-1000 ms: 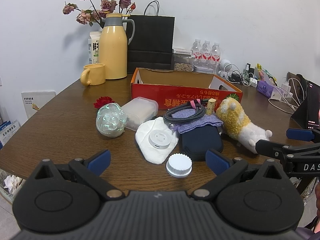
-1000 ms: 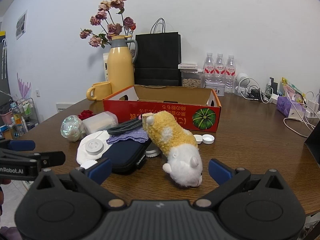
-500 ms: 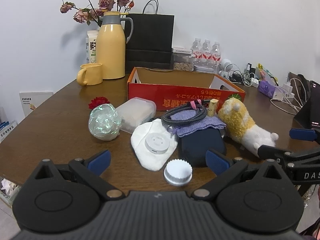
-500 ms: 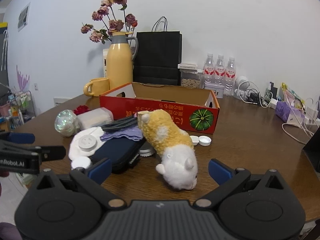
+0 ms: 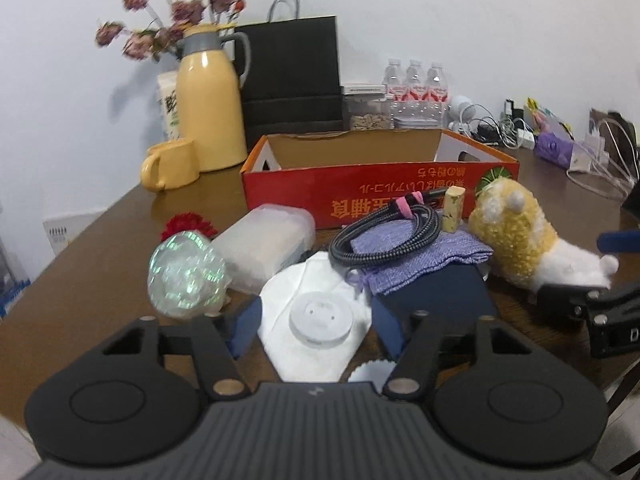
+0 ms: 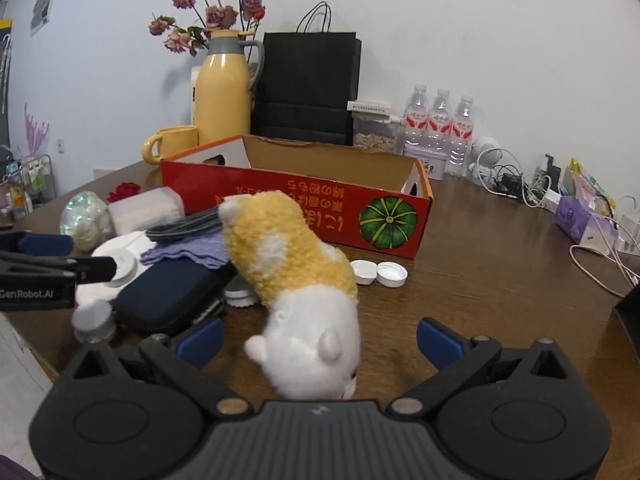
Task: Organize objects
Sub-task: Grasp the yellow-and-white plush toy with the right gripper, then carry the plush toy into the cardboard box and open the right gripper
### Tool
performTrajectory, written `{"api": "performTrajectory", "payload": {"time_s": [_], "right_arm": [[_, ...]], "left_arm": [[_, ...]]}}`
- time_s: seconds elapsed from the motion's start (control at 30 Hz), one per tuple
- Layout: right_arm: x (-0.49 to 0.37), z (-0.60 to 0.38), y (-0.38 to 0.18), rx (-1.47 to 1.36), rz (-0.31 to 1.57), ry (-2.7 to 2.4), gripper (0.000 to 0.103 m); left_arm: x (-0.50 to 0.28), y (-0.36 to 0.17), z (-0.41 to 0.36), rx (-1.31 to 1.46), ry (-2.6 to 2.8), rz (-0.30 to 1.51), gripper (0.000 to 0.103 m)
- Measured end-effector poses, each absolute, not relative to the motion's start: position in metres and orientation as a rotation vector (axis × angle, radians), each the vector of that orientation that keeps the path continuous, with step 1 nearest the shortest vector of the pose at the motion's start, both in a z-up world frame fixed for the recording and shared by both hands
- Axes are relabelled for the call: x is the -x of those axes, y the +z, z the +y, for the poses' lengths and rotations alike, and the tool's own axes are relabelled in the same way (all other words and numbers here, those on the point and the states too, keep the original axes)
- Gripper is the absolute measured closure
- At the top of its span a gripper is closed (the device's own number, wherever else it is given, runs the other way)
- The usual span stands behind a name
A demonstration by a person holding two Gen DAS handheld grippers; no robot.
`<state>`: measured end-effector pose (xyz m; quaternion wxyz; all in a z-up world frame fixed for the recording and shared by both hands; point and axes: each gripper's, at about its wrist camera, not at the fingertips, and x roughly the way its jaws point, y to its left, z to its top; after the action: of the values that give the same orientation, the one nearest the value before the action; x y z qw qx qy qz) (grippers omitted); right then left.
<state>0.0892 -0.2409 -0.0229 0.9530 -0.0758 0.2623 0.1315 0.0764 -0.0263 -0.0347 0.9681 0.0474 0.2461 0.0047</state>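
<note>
Left wrist view
Left gripper (image 5: 316,326): jaws closing, about half spread, pads not pressing on anything
Between the jaws: white mask (image 5: 316,320) with its round valve, lying flat on the table (image 5: 100,272); the blue pads flank it on either side
White cap (image 5: 370,372): just beside the right-hand finger, partly hidden by the gripper body
Glitter ball (image 5: 186,276): just left of the mask, ahead of the left-hand finger
Clear box (image 5: 266,246): behind the ball and the mask
Dark case (image 5: 436,296): right of the mask, purple cloth (image 5: 416,260) and coiled cable (image 5: 388,236) lying on it
Plush (image 5: 528,244): at right, near the right gripper (image 5: 580,300), seen edge-on
Red box (image 5: 380,192): open, behind the pile

Right wrist view
Right gripper (image 6: 318,340): jaws spread wide, holding nothing
Between the jaws: the plush's white head (image 6: 312,344), clear of both pads; whether a pad touches it, cannot tell
Plush body: yellow, stretching away toward the red box (image 6: 296,196)
Two caps (image 6: 378,272): on the table right of the plush, in front of the red box
Left gripper (image 6: 56,264): at the left edge, over the mask (image 6: 116,256)
Dark case (image 6: 172,292): left of the plush, touching it
</note>
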Motion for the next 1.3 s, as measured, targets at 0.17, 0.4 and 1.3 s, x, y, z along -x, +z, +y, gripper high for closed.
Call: {"api": "performTrajectory", "payload": {"time_s": [0.17,0.4,1.3], "right_arm": [[-0.109,-0.237,-0.028,0.177,0.548,0.295,0.000],[-0.128,-0.240,-0.033,0.145,0.590,0.354,0.014],[-0.181,-0.246,0.039,0.124,0.406,0.341,0.053]], "left_arm": [[-0.092,-0.041,-0.032,-0.151,-0.002,0.520,0.042],[-0.103,-0.049,-0.028,-0.144,-0.017,0.559,0.062],[-0.167,0.046,-0.025,-0.088,-0.061,0.325,0.063]]}}
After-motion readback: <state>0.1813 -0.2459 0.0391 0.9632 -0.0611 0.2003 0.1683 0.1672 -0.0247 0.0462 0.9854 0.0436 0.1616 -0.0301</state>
